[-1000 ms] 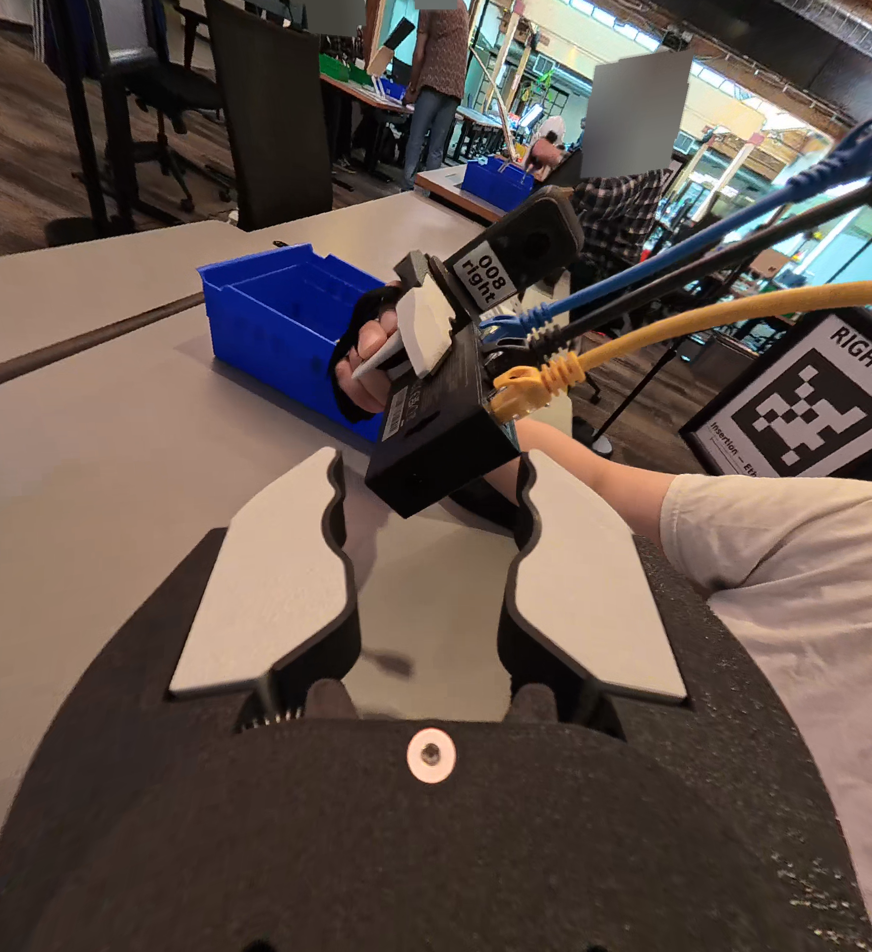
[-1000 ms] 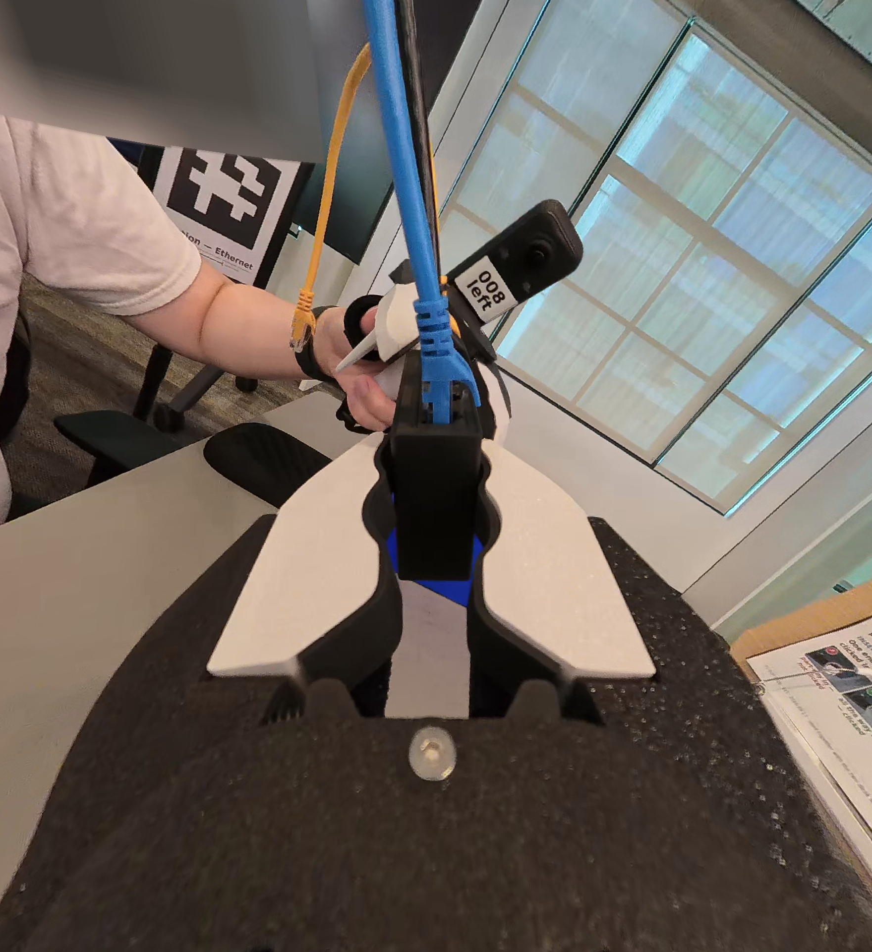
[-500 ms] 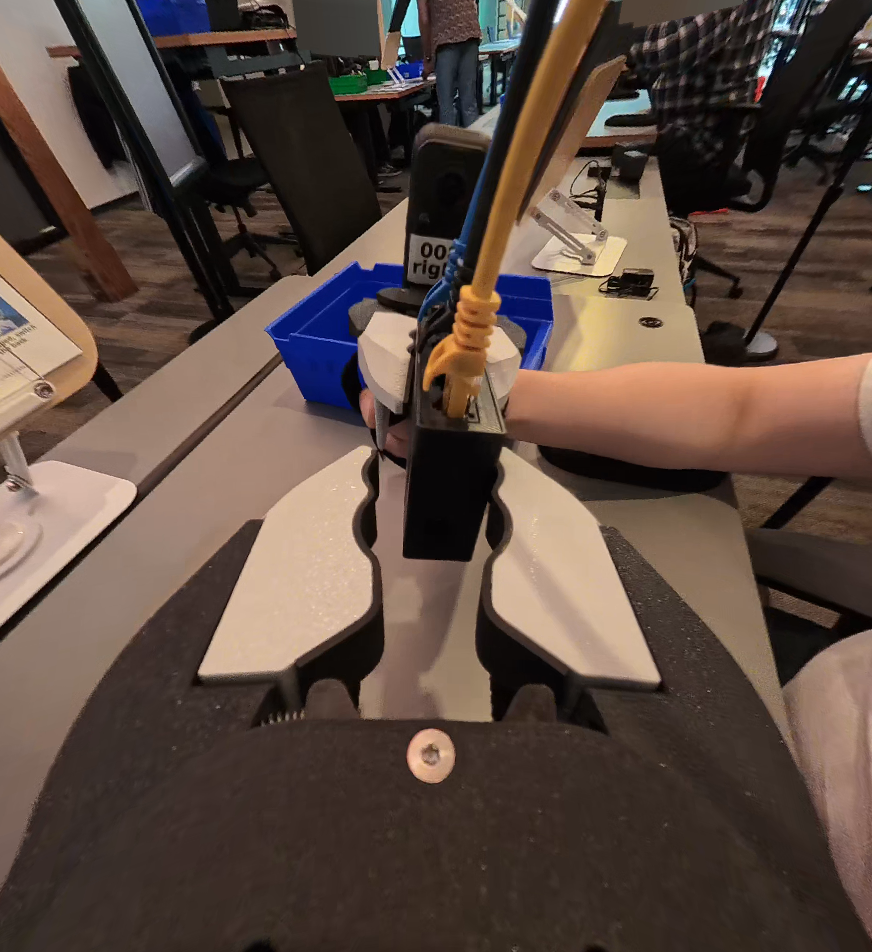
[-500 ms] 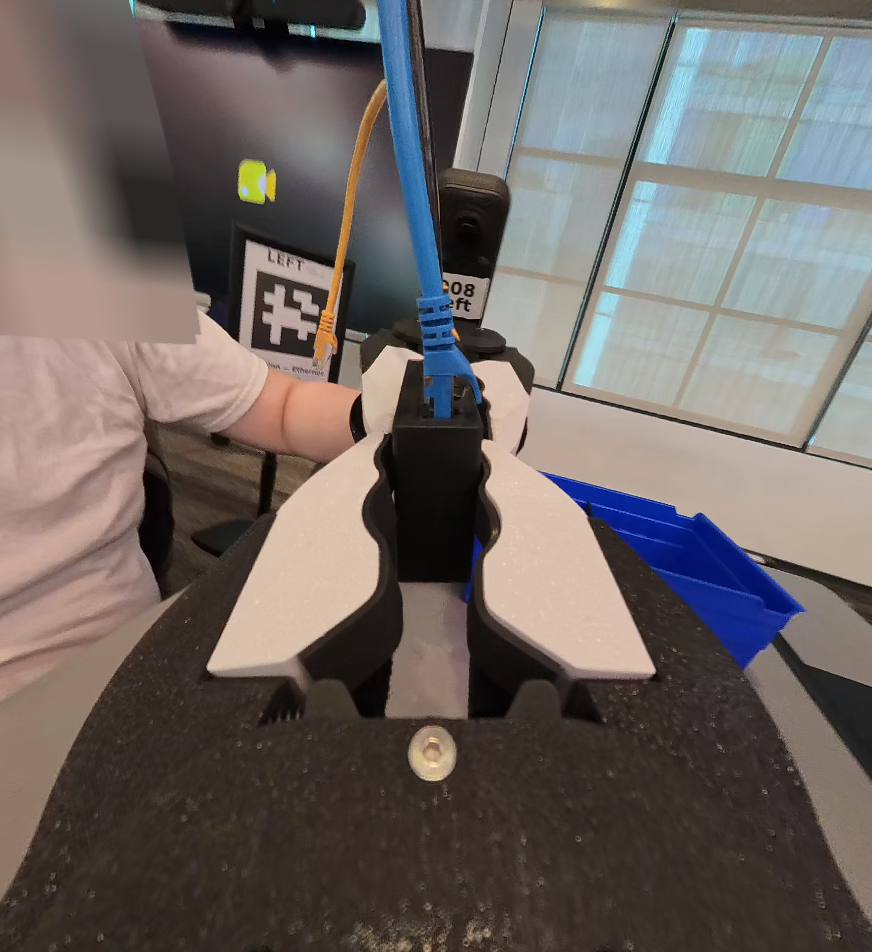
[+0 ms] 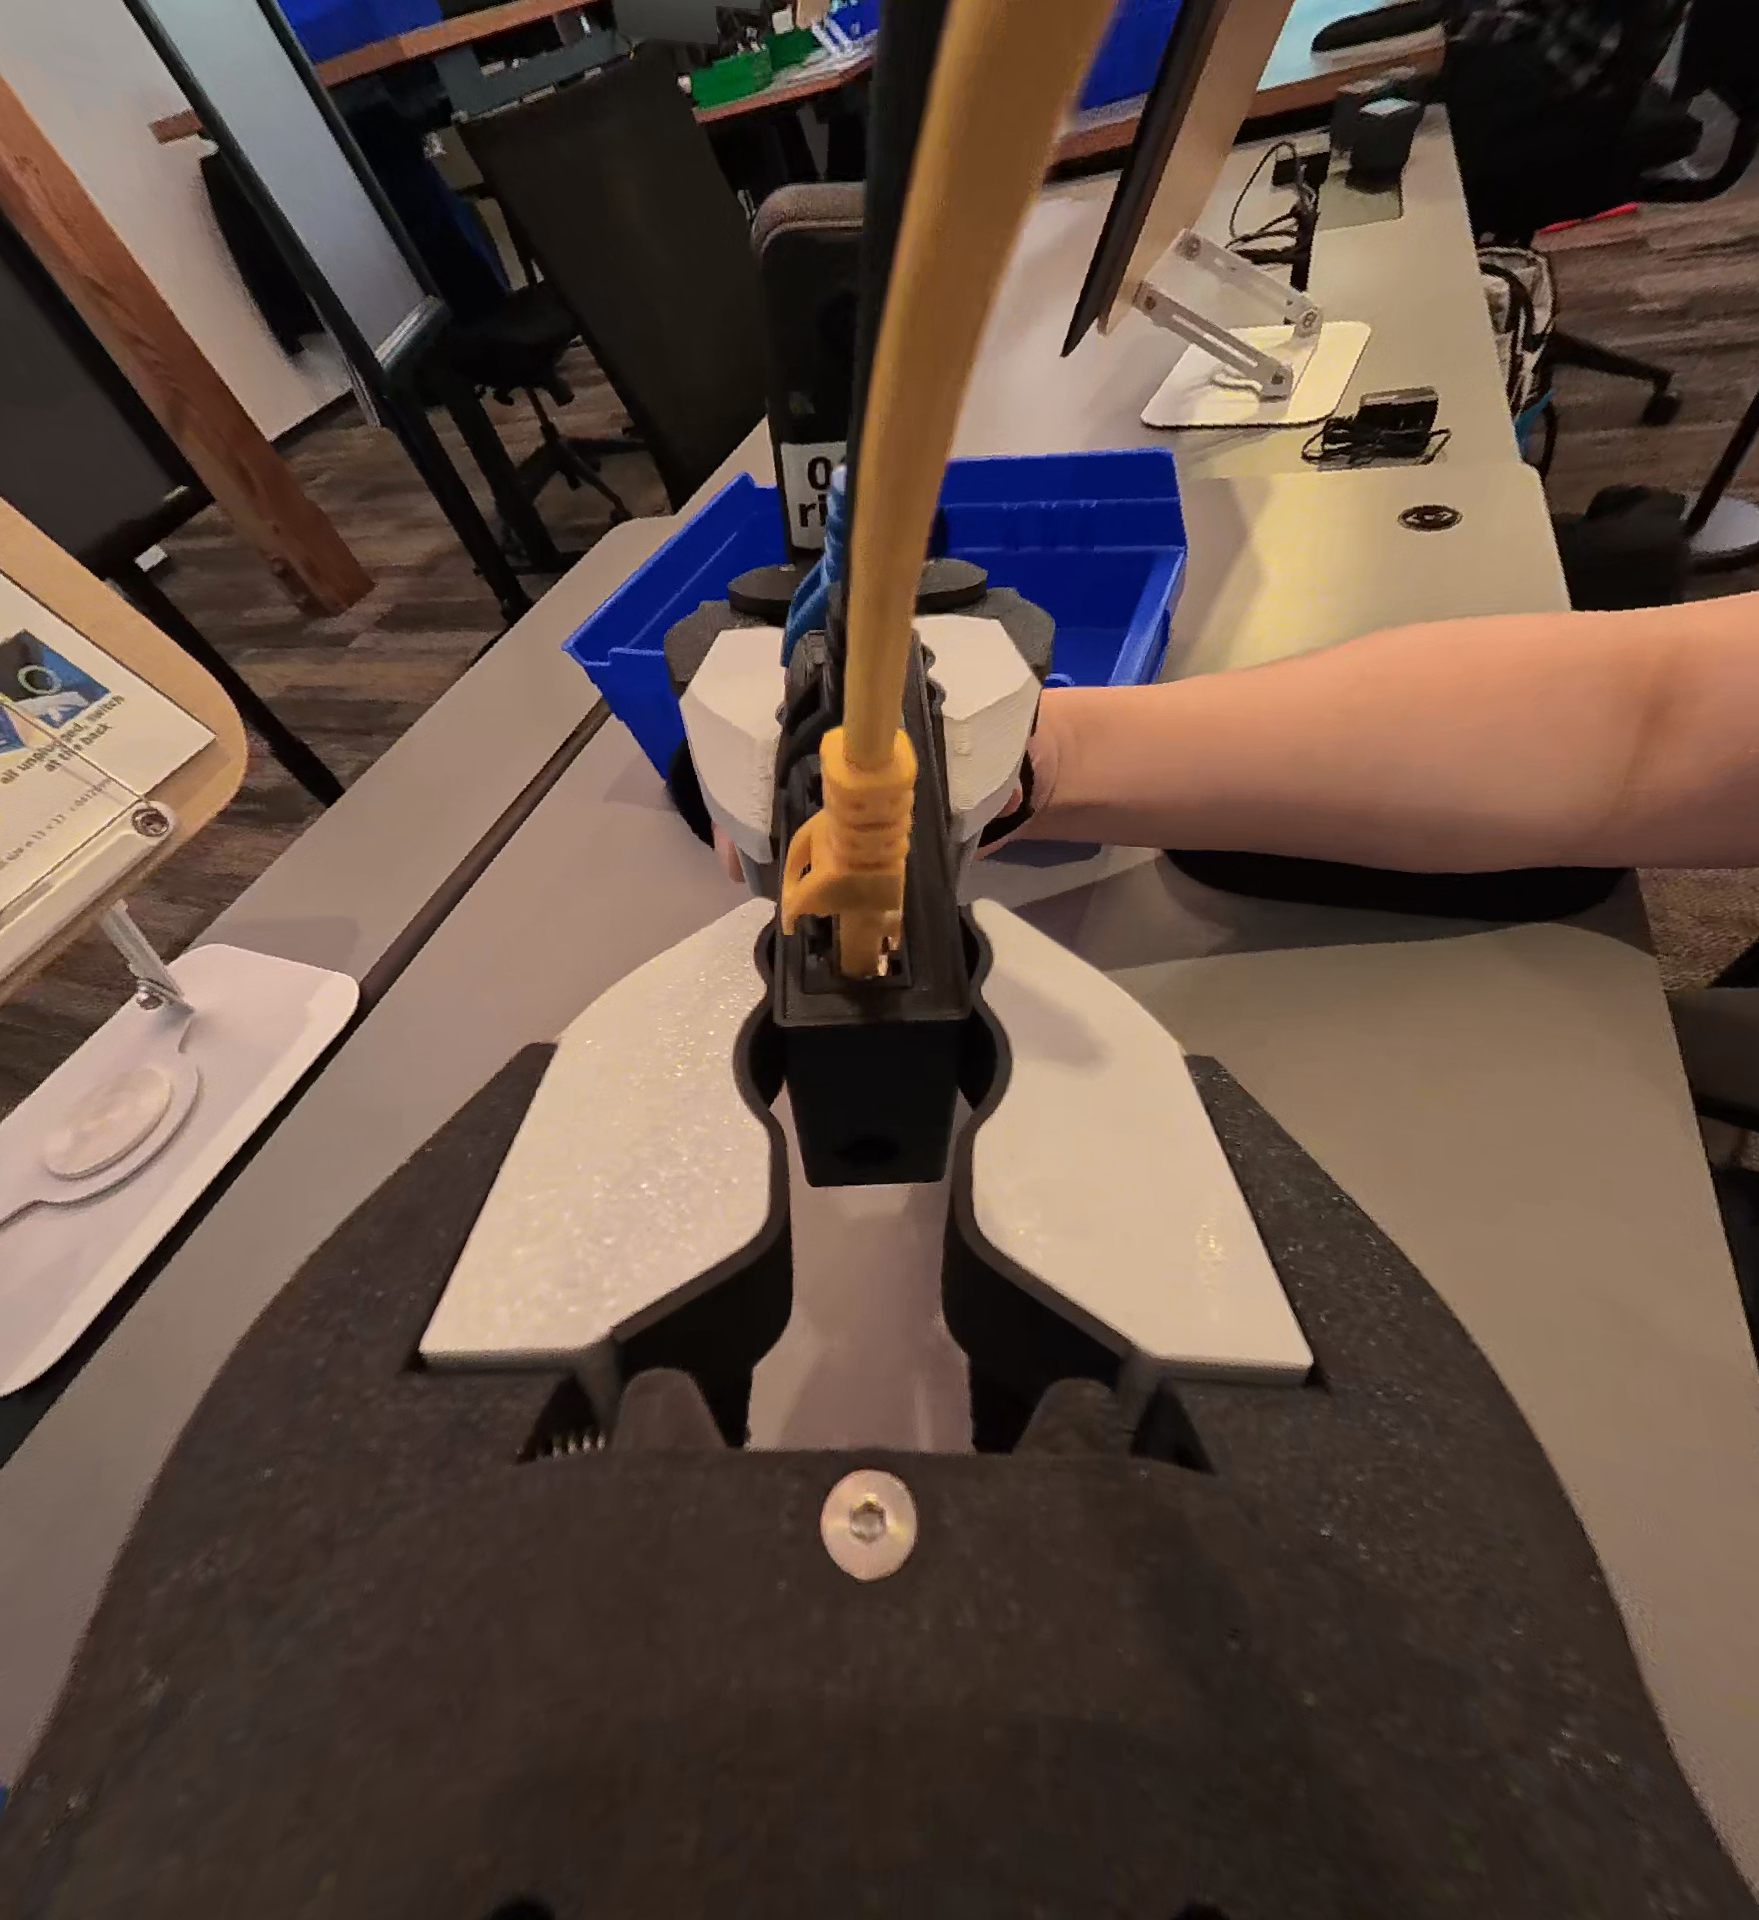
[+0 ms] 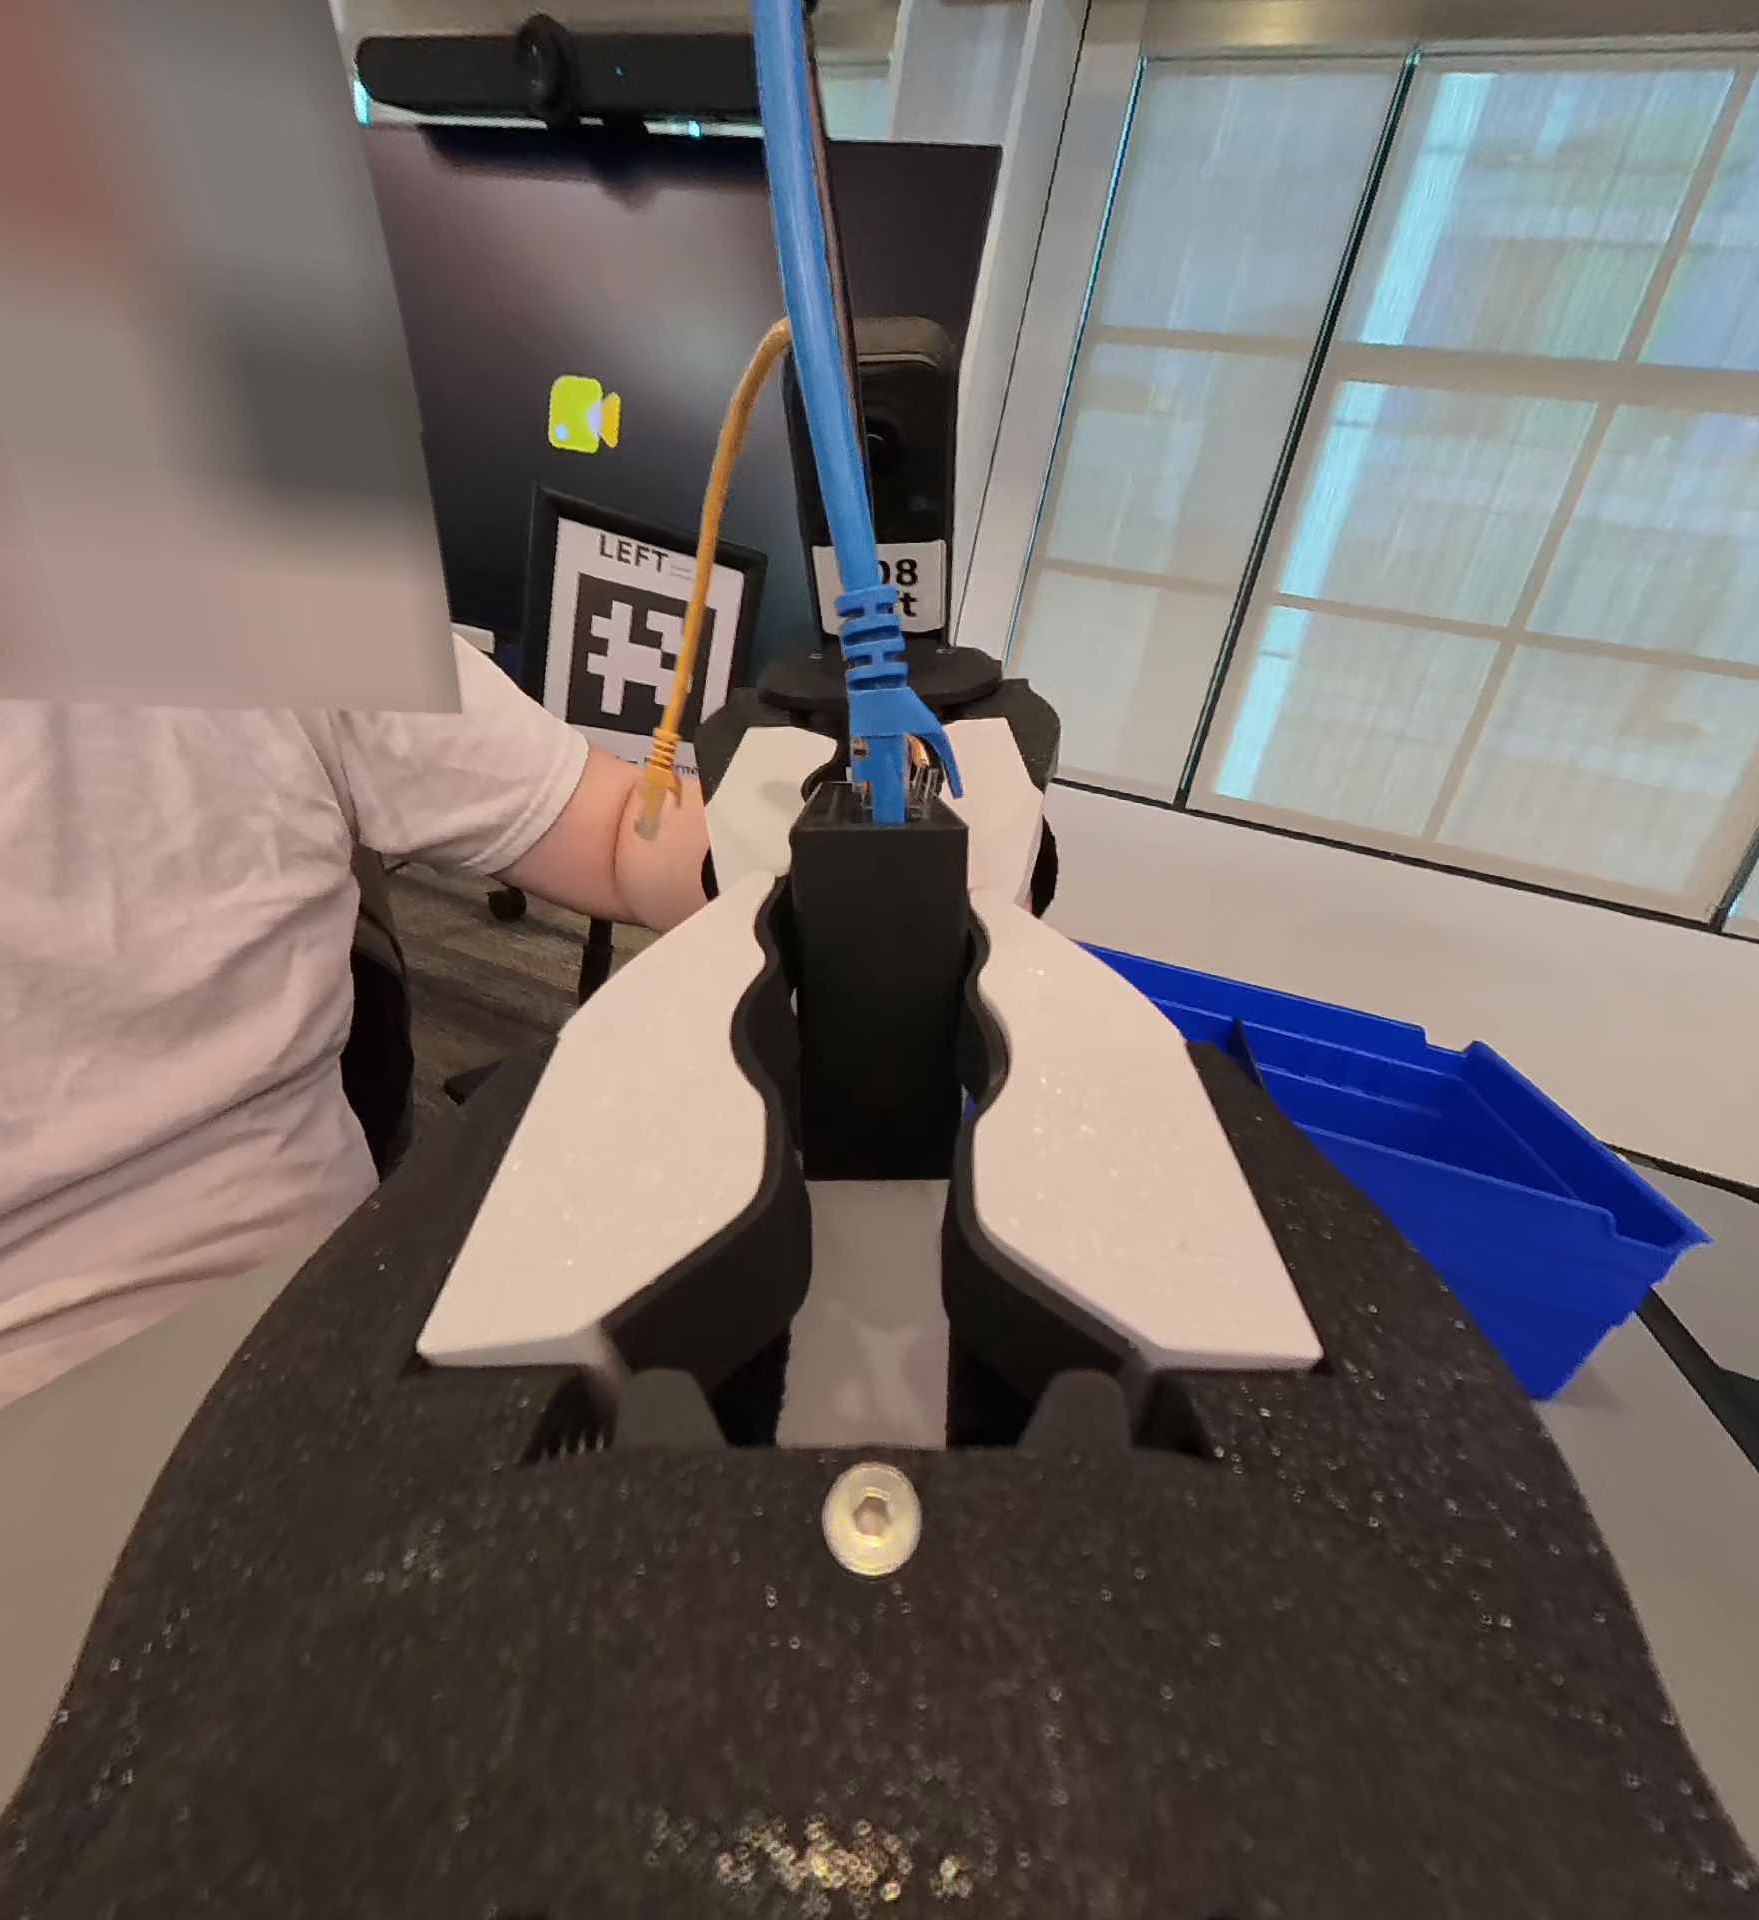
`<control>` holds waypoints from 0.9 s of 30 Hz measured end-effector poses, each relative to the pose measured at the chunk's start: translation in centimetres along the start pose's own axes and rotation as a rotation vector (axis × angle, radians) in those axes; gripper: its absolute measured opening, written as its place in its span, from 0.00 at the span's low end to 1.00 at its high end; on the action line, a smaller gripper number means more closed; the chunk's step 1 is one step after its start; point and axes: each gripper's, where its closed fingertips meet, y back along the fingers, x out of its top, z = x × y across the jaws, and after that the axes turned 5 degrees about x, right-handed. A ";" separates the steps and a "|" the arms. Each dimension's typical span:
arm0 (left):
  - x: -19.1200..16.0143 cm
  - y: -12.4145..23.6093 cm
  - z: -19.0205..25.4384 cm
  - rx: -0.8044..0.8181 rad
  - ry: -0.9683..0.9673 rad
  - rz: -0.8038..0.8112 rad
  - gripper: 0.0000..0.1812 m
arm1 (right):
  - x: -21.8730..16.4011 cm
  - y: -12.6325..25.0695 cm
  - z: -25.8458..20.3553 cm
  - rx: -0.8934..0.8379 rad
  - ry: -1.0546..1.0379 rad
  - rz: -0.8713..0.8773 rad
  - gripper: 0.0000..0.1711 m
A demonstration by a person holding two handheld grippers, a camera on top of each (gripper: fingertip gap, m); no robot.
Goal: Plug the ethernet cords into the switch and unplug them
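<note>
A black switch (image 5: 870,1112) is held above the grey table (image 5: 1374,1143) between both grippers. My left gripper (image 5: 870,935) is shut on its near end. My right gripper (image 5: 859,717) grips the far end. A yellow cord (image 5: 906,416) is plugged into a top port by its yellow plug (image 5: 854,842). A blue cord (image 5: 813,592) and a black cord (image 5: 880,156) rise behind it. In the right wrist view my right gripper (image 6: 875,894) is shut on the switch (image 6: 875,987), with the blue plug (image 6: 880,665) seated in it. The left gripper (image 6: 875,769) shows beyond. The yellow cord's other end (image 6: 657,774) hangs free.
A blue bin (image 5: 1062,540) stands on the table behind the switch, also in the right wrist view (image 6: 1426,1122). A tilted sign on a white stand (image 5: 106,1143) is at the left. A person's arm (image 5: 1374,727) reaches in from the right. A marker board (image 6: 646,634) stands behind. My two grippers' fingertips are within a few centimetres of each other.
My left gripper has swung round to line up with the switch's end and closed on it. The right gripper has levelled out, staying shut on the switch.
</note>
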 end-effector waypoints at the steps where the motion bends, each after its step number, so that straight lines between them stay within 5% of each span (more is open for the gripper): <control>1: -0.2 0.0 -0.1 0.004 0.003 -0.013 0.16 | -0.1 0.0 0.1 -0.005 -0.001 -0.009 0.16; 5: -0.9 0.0 -0.6 0.021 -0.011 -0.063 0.16 | -1.1 0.1 0.6 -0.042 0.004 -0.121 0.15; 10: -2.2 0.2 -1.0 0.057 -0.084 -0.136 0.16 | 0.1 0.4 1.4 -0.163 0.108 -0.243 0.28; 21: -3.5 -0.1 -0.5 0.037 -0.127 -0.194 0.16 | -4.1 -0.1 0.5 -0.114 0.122 -0.612 0.16; 27: -2.8 0.1 -0.3 0.013 -0.088 -0.155 0.16 | -4.0 -0.3 0.3 -0.082 0.100 -0.523 0.15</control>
